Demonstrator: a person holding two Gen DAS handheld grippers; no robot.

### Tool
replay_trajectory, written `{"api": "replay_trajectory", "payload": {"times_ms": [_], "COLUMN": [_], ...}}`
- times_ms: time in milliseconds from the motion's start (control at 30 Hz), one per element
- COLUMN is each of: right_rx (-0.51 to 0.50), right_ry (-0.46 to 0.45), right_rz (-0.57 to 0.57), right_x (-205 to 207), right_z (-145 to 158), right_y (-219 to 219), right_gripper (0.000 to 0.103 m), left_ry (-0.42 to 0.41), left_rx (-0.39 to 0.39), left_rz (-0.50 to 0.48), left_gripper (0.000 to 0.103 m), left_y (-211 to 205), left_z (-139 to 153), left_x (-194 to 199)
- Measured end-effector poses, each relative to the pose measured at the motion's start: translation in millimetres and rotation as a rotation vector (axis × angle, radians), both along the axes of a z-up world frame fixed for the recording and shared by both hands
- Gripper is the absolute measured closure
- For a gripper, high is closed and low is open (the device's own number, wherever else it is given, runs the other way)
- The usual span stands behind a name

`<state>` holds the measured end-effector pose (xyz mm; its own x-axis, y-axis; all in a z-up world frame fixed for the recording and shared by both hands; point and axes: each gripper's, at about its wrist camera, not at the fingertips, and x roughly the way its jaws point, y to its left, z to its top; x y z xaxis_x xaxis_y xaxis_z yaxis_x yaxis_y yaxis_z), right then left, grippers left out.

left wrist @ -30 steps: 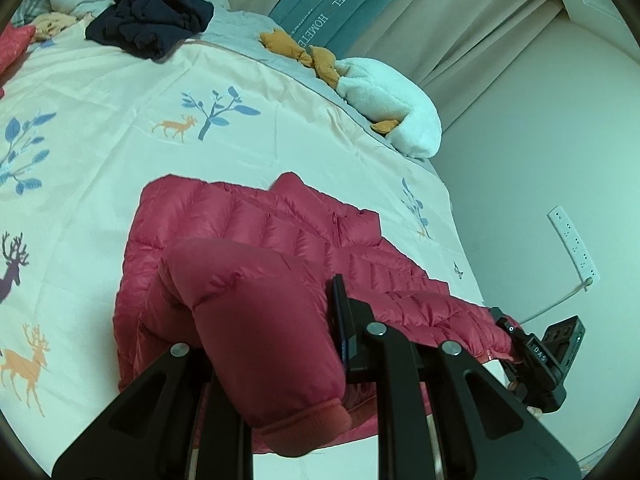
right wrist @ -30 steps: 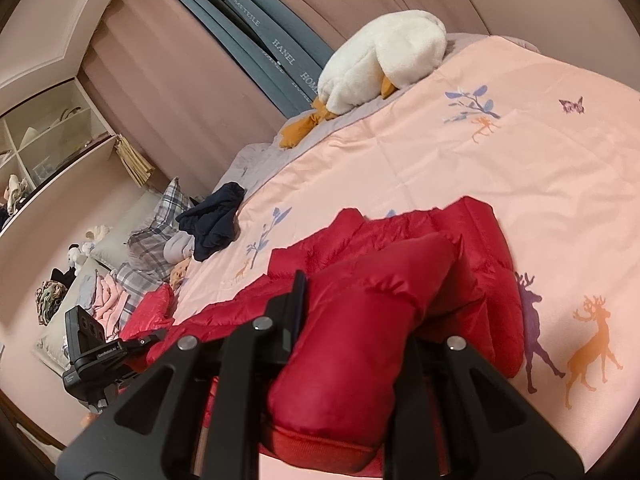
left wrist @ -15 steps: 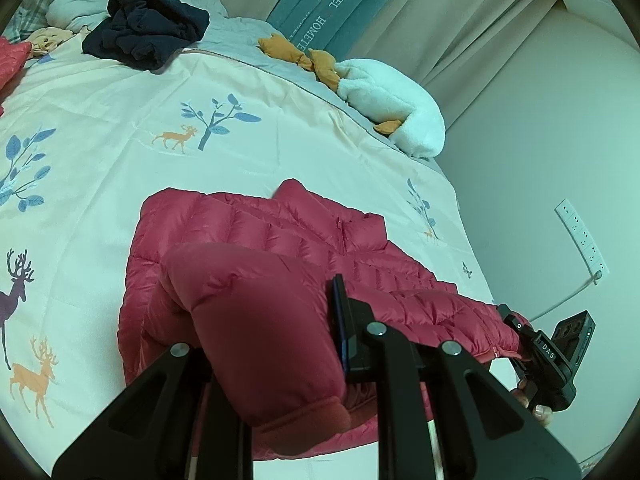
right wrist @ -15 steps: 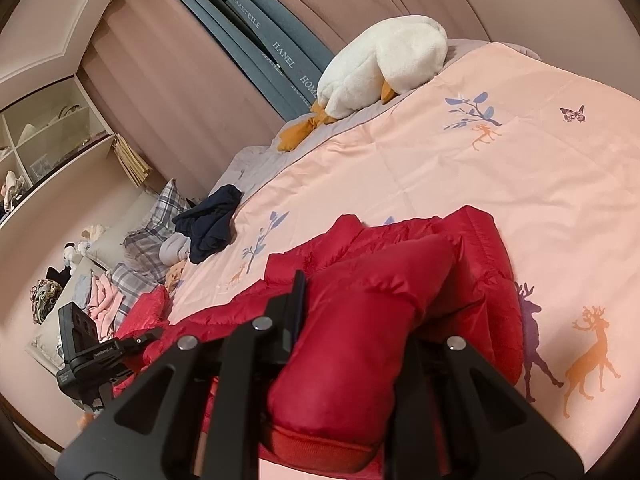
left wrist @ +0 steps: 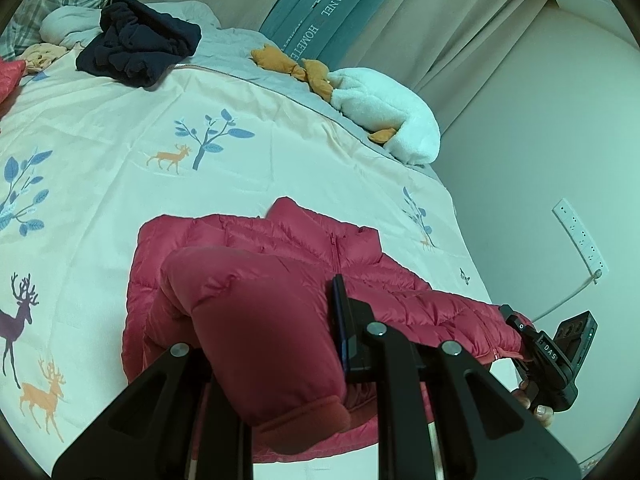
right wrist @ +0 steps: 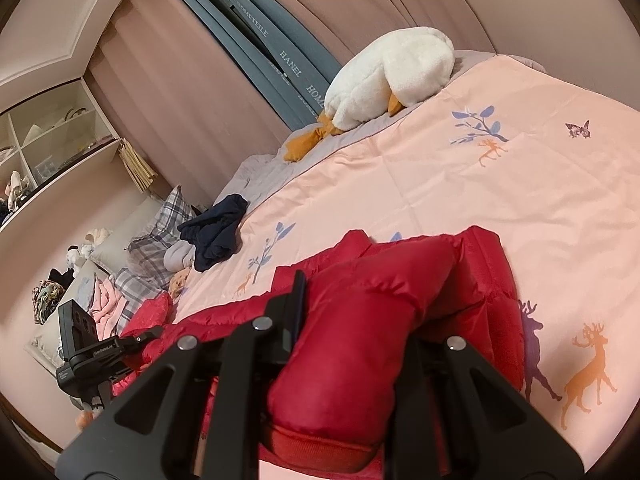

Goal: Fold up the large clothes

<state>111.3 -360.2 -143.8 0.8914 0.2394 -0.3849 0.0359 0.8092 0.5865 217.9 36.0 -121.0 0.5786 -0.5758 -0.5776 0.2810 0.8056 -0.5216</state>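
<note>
Jacket sleeves [left wrist: 256,320] in both hand-held grippers [left wrist: 272,344]

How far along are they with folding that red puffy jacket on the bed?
Early on. The red jacket is already laid out on the bedspread, zipper up. In hand: the left gripper is shut on one sleeve and the right gripper on the other sleeve, cuffs toward the cameras. Neither sleeve lies across the body yet, and the body itself is unfolded. A dark garment sits farther up the bed.
</note>
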Motion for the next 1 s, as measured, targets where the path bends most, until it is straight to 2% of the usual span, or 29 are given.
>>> {"api": "replay_trajectory", "payload": {"times_ms": [500,1000], "right_rx": [-0.031,-0.007], "right_ry": [-0.031,0.082], "right_rz": [-0.013,-0.054], "right_x": [31.4,84.0], "right_z": [17.9,-27.2], "right_y": [-0.3,-10.6], "right_gripper": [0.087,0.087], "left_ry": [-0.035,0.044], "left_rx": [0.018,0.086], "left_rz": [0.039,0.09], "left_gripper": [0.087,0.084], "left_y": [-9.9,-22.9], "left_z": [13.2,-34.0], "left_x": [32.6,74.7]}}
